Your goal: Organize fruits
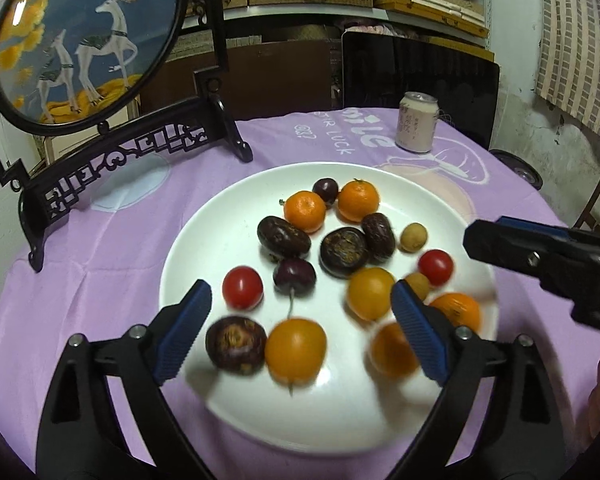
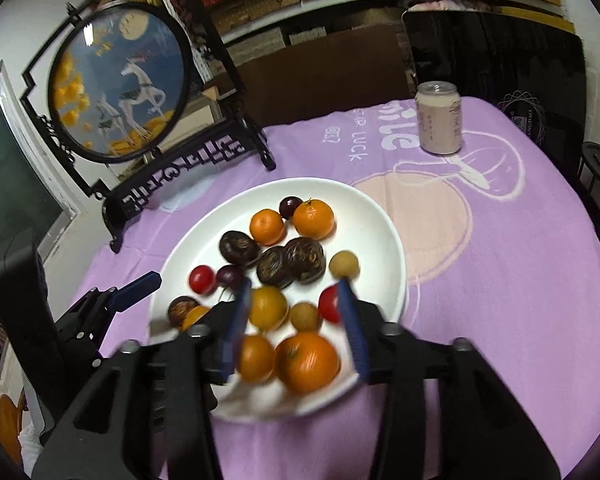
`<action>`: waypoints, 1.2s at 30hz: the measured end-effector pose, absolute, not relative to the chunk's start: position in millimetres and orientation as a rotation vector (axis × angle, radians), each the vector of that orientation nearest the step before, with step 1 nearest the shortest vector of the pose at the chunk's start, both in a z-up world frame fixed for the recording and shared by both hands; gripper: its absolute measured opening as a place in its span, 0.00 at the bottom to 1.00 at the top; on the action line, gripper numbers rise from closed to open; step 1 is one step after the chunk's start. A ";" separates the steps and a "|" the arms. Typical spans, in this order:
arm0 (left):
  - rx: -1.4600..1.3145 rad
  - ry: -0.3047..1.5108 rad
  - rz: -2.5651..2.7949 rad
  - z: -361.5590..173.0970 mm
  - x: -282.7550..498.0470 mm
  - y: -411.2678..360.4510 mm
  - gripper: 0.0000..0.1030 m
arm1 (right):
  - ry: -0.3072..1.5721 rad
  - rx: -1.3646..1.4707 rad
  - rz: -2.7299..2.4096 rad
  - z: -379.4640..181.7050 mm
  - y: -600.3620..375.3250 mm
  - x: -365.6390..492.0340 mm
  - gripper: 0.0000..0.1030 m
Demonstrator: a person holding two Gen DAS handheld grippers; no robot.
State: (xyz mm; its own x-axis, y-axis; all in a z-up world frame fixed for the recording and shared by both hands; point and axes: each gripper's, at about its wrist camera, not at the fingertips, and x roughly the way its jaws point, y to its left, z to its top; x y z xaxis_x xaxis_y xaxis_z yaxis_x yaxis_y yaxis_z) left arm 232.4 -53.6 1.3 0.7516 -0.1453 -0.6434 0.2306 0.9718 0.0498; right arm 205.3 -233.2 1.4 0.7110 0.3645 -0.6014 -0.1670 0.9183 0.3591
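Note:
A white plate (image 1: 228, 208) (image 2: 384, 220) on the purple cloth holds several fruits: mandarins (image 1: 305, 211) (image 2: 313, 218), red cherry tomatoes (image 1: 242, 287) (image 2: 201, 279), dark cherries (image 1: 294, 275), dark brown wrinkled fruits (image 1: 343, 252) (image 2: 305, 260), pale longans (image 1: 413, 237) (image 2: 343, 265) and yellow-orange fruits (image 1: 295, 350) (image 2: 267, 306). My left gripper (image 1: 300, 300) hangs open over the plate's near side, nothing pressed between its pads. My right gripper (image 2: 294, 288) is open above the near fruits, an orange (image 2: 307, 362) below it. In the left wrist view it enters from the right (image 1: 484, 242).
A pink drink can (image 1: 416, 122) (image 2: 439, 118) stands behind the plate. A round deer picture in a black carved stand (image 1: 84, 40) (image 2: 120, 84) occupies the back left. Shelves of boxes and a dark chair back lie beyond the table edge.

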 end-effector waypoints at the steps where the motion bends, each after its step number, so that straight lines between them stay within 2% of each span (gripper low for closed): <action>1: 0.137 0.684 -0.205 4.1 224.9 -54.6 0.93 | 0.717 0.283 0.294 1.9 -233.4 198.5 0.53; 4: 0.151 0.661 -0.201 10.2 199.8 -54.0 0.95 | 0.708 0.292 0.292 1.9 -234.5 177.0 0.59; 6: 0.148 0.652 -0.198 12.8 180.7 -50.7 0.96 | 0.703 0.314 0.284 0.3 -236.8 160.7 0.59; 9: 0.128 0.643 -0.185 14.6 158.1 -40.5 0.98 | 0.688 0.305 0.247 -3.4 -237.3 136.5 0.66; 11: 0.108 0.642 -0.176 14.6 144.7 -33.1 0.98 | 0.660 0.284 0.202 -7.8 -236.4 121.0 0.80; 12: 0.096 0.642 -0.172 14.3 138.5 -29.2 0.98 | 0.646 0.269 0.176 -11.7 -235.3 111.7 0.92; 13: 0.081 0.645 -0.167 14.4 132.0 -24.0 0.98 | 0.640 0.256 0.162 -14.7 -233.8 105.1 0.96; 21: 0.032 0.652 -0.116 9.9 97.4 -0.1 0.98 | 0.675 0.216 0.165 -33.0 -220.9 73.5 0.99; 36: -0.035 0.715 -0.253 3.8 101.6 -5.2 0.98 | 0.693 0.233 0.202 -32.6 -218.3 70.5 0.99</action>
